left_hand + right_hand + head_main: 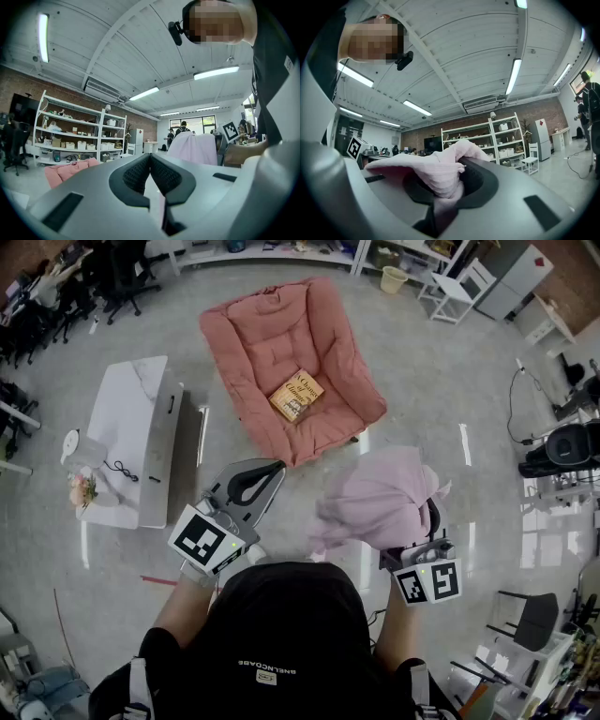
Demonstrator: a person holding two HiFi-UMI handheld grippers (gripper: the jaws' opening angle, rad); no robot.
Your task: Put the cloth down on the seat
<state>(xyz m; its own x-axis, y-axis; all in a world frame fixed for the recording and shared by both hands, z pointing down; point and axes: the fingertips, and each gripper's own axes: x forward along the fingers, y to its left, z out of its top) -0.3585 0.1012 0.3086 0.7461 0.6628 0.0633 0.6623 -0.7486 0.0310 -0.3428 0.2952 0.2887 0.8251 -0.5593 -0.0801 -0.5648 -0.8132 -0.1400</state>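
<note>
A pale pink cloth hangs bunched from my right gripper, which is shut on it; in the right gripper view the cloth fills the space between the jaws and drapes over the left one. The seat is a salmon-pink cushioned floor chair ahead on the floor, with a tan book lying on its cushion. My left gripper points level toward the chair's near edge, its jaws closed together with nothing between them. In the left gripper view the cloth shows at the right and the chair low at the left.
A white low table stands left of the chair with a cable and small items on it. White shelving lines the far wall. Office chairs, a white chair and equipment ring the polished floor.
</note>
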